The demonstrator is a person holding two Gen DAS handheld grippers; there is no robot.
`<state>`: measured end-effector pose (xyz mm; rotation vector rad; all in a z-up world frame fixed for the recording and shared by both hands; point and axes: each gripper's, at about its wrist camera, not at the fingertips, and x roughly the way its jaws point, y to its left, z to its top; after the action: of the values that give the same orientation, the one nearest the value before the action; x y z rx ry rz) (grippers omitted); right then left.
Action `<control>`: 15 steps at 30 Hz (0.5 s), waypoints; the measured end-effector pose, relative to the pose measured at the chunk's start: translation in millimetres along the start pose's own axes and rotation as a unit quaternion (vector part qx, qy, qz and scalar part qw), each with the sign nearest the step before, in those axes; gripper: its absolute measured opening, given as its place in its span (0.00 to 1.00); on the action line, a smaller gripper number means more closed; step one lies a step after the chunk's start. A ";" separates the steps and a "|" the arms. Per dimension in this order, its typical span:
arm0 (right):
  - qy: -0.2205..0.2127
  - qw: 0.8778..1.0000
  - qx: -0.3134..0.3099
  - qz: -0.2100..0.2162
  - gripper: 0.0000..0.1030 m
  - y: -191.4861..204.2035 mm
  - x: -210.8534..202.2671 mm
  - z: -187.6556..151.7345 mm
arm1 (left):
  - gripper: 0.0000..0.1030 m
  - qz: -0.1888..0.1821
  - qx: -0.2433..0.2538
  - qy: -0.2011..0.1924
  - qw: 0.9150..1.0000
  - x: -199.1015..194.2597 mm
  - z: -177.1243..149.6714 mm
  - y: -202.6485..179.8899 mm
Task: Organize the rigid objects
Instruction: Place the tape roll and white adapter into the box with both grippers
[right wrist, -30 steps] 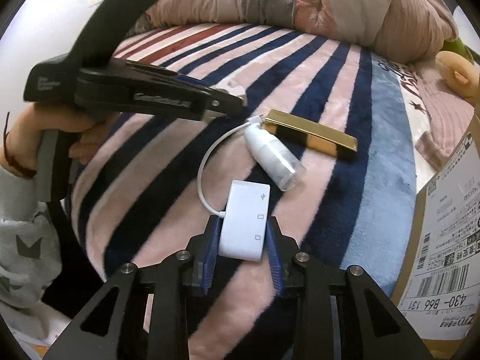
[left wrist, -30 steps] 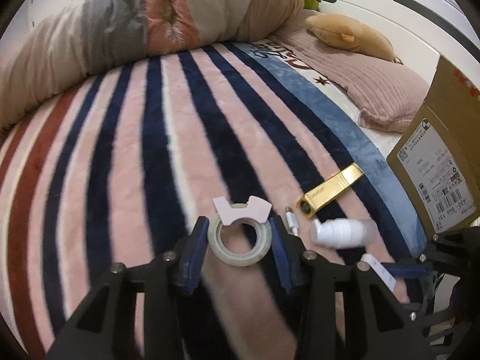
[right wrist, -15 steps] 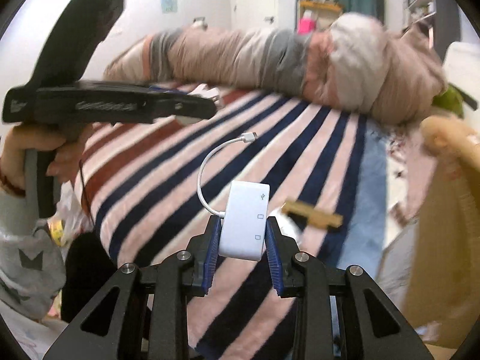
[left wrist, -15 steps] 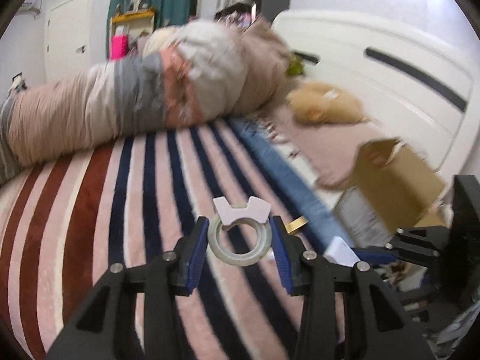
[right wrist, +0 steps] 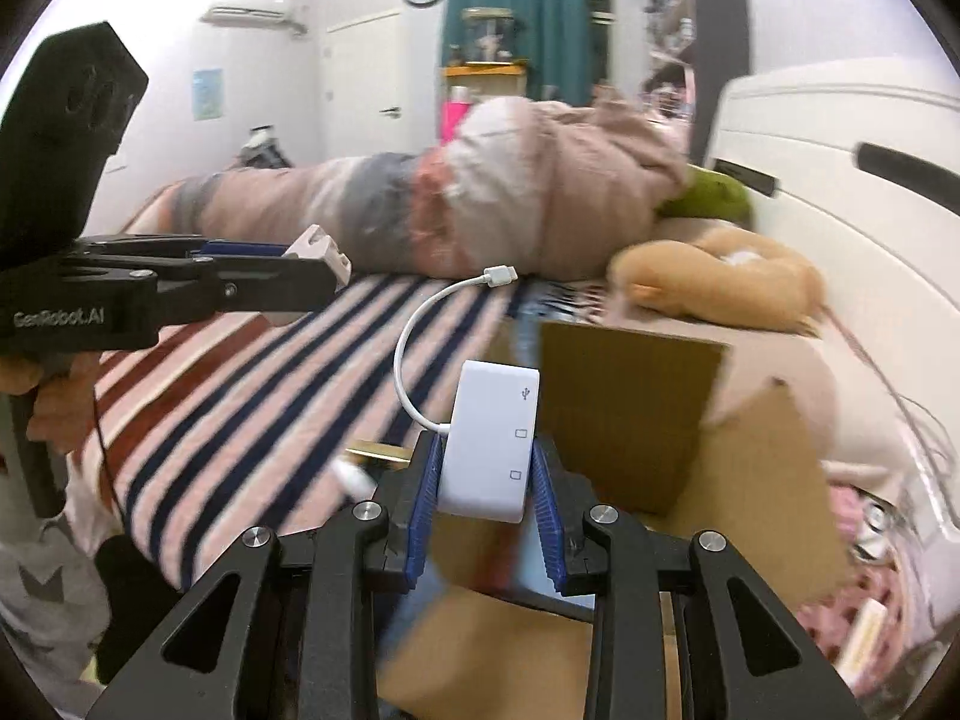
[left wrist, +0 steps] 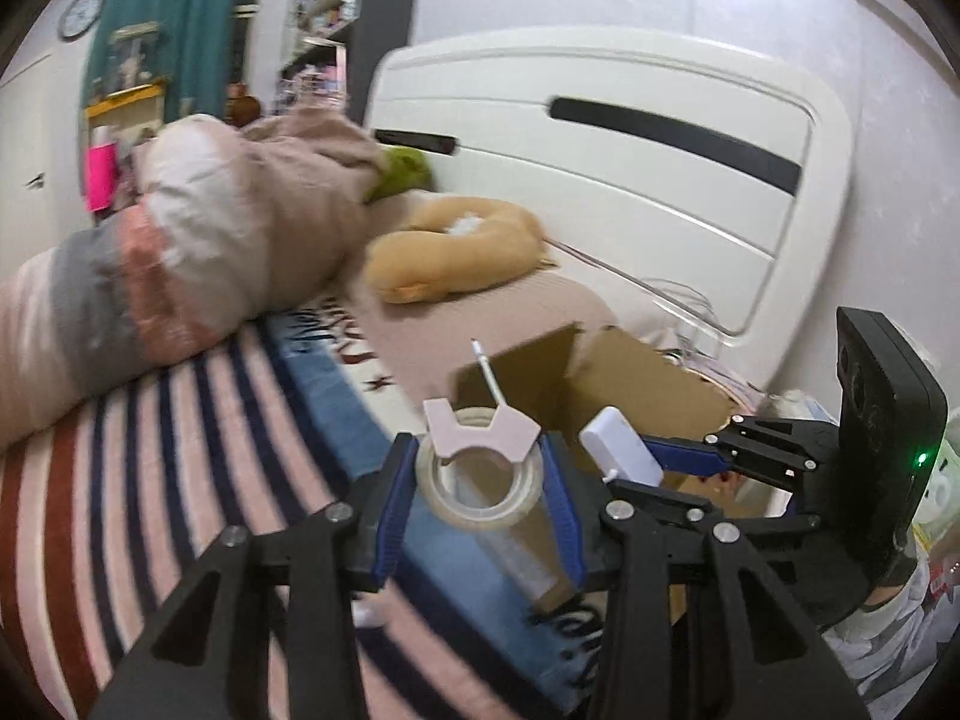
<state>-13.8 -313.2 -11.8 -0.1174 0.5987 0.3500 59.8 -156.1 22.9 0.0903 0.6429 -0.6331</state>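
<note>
My left gripper (left wrist: 480,489) is shut on a clear tape roll (left wrist: 480,483) with a pink dispenser piece, held in the air above the striped blanket (left wrist: 150,480). My right gripper (right wrist: 486,474) is shut on a white USB adapter (right wrist: 492,450) with a curled white cable, held above the open cardboard box (right wrist: 636,408). In the left wrist view the adapter (left wrist: 621,447) and the right gripper (left wrist: 690,459) hang over the box (left wrist: 642,378). In the right wrist view the left gripper (right wrist: 288,279) is at the left. A gold bar (right wrist: 378,452) and a white bottle (right wrist: 351,474) lie on the blanket.
A rolled quilt (left wrist: 180,252) and a tan plush pillow (left wrist: 456,246) lie at the back of the bed. A white headboard (left wrist: 630,162) stands behind the box. Clutter with pink items (right wrist: 864,516) lies to the right of the box.
Both grippers have risen off the blanket and swung right toward the cardboard box, each still holding its object. The gold bar and white bottle stayed on the blanket.
</note>
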 end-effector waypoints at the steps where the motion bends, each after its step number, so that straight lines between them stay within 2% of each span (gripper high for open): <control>1: 0.002 1.000 0.005 -0.007 0.25 -7.7 -0.7 -2.4 | 0.37 -0.004 0.004 0.004 1.000 6.2 2.7 -7.2; 6: 0.020 0.999 0.023 -0.034 0.25 -39.3 1.5 -15.4 | 0.37 -0.018 0.025 0.026 0.999 37.9 12.8 -43.0; 11: 0.042 0.997 0.037 -0.046 0.26 -59.2 9.1 -25.3 | 0.37 -0.016 0.033 0.049 0.998 63.4 15.7 -56.6; 15: 0.041 0.997 0.050 -0.047 0.33 -69.3 7.7 -31.4 | 0.37 -0.016 0.038 0.065 0.997 75.4 14.1 -60.3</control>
<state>0.1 -382.3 -41.5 -0.0636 0.6892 0.2234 79.3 -248.1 -3.2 0.1939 0.7462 -0.6872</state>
